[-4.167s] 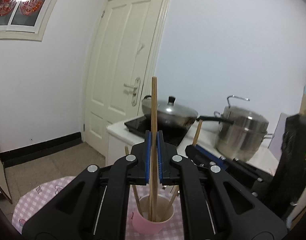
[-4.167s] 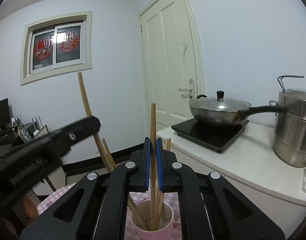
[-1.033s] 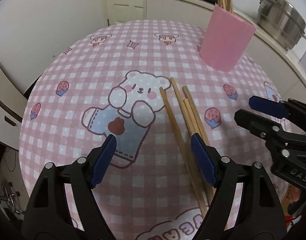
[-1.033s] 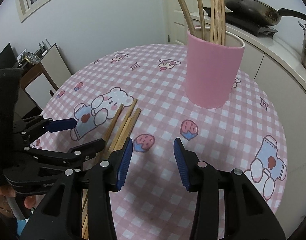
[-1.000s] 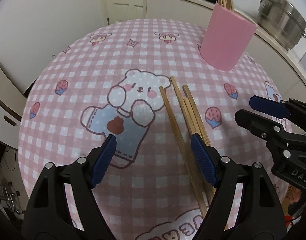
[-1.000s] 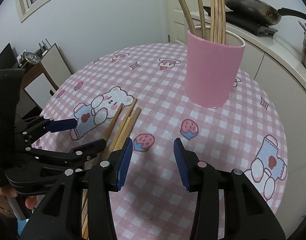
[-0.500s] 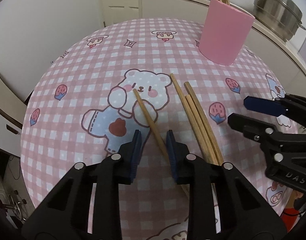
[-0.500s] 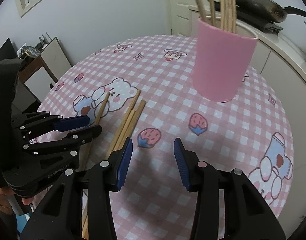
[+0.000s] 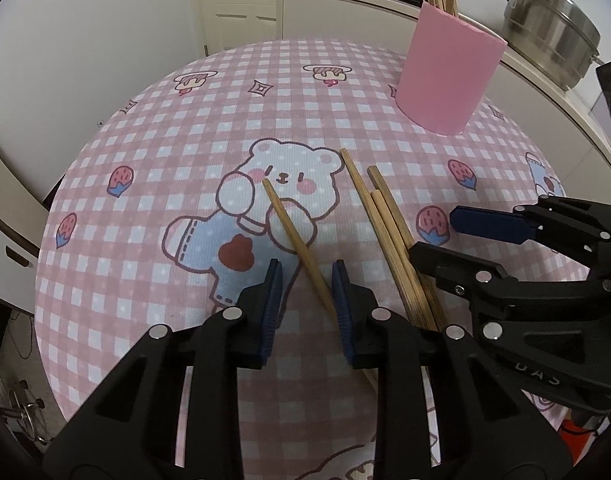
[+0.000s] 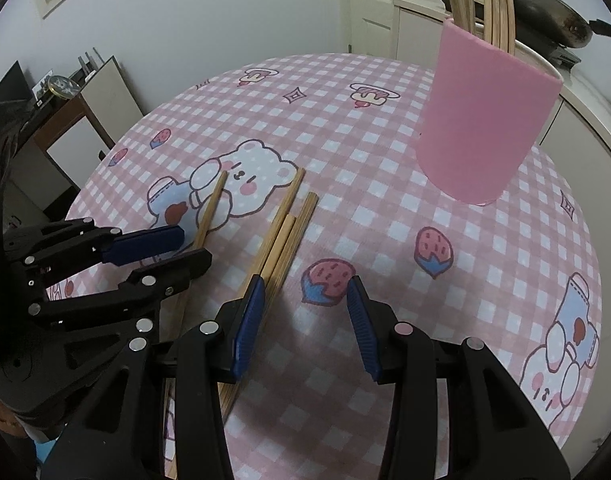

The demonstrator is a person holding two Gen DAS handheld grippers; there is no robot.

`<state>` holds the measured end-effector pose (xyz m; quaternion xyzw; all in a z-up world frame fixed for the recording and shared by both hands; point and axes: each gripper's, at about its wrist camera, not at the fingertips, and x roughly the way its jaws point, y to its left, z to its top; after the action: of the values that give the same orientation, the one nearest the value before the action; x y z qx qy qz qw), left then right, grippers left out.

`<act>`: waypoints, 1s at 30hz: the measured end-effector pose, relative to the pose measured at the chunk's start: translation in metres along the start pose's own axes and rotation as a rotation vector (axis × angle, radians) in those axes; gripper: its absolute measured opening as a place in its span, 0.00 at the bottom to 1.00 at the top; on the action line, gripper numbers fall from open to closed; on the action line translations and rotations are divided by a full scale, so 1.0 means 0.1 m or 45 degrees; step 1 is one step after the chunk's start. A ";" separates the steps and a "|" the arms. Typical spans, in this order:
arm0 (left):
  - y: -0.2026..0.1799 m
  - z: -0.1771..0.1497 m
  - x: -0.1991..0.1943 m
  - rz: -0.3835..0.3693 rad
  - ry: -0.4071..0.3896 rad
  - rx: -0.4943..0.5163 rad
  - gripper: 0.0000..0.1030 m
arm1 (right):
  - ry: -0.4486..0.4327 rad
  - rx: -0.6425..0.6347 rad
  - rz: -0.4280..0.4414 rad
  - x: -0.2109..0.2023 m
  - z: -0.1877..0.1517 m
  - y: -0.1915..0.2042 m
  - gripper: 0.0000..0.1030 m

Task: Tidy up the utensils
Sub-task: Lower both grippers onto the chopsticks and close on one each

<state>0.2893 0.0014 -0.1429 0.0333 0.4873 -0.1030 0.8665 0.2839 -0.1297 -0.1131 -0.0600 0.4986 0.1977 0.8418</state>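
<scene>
One chopstick (image 9: 295, 240) has come away from the bundle (image 9: 393, 244) since a second ago and now lies slanted over the bear print between the pads of my left claw (image 9: 307, 280), which has narrowed from wide open to a close straddle; whether the pads truly pinch it I cannot tell. So I judge one stick singled out for the pink cup (image 9: 445, 80). My right claw (image 10: 305, 304) hangs half open, empty, beside the three left on the cloth (image 9: 185, 120).
</scene>
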 end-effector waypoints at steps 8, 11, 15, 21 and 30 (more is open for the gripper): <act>0.00 0.00 0.00 -0.002 0.000 -0.004 0.25 | 0.026 -0.032 -0.039 -0.01 0.01 0.02 0.39; 0.01 0.00 0.00 0.000 0.001 -0.003 0.25 | 0.048 -0.019 -0.023 0.00 0.02 0.00 0.39; 0.00 0.01 0.00 0.009 0.001 -0.007 0.25 | 0.049 0.001 -0.026 0.03 0.05 0.01 0.39; 0.01 0.01 0.00 -0.006 0.002 -0.022 0.24 | 0.043 0.005 -0.016 0.05 0.07 0.00 0.39; 0.04 -0.02 -0.03 -0.022 -0.004 -0.066 0.24 | 0.024 -0.021 -0.039 0.04 0.04 0.05 0.39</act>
<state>0.2873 0.0060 -0.1415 0.0064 0.4888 -0.0980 0.8668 0.2863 -0.1226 -0.1143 -0.0765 0.5039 0.1883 0.8395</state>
